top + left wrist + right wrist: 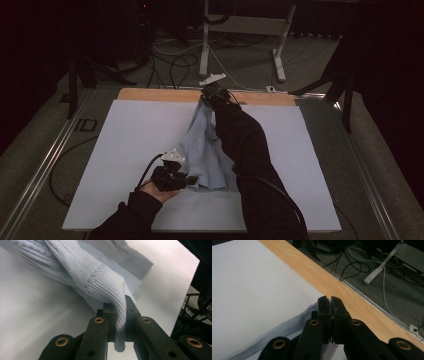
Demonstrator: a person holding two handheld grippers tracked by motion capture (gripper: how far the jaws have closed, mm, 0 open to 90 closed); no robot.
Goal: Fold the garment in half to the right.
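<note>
A light blue knitted garment (205,150) lies stretched lengthwise across the middle of the white table cover (125,150). At the near end my left gripper (189,179) is shut on it. In the left gripper view the ribbed hem (100,280) is bunched and pinched between the jaws of the left gripper (120,307), with a tail hanging below. At the far edge of the table my right gripper (207,100) holds the other end slightly lifted. In the right gripper view the right gripper (330,302) has its jaws pressed together on the ribbed edge (287,327). A dark sleeve hides the garment's right side.
A strip of bare wood (150,94) runs along the table's far edge. Beyond it lie floor cables (175,62), white desk legs (205,45) and a small white object (212,78). Metal rails (45,160) flank the table.
</note>
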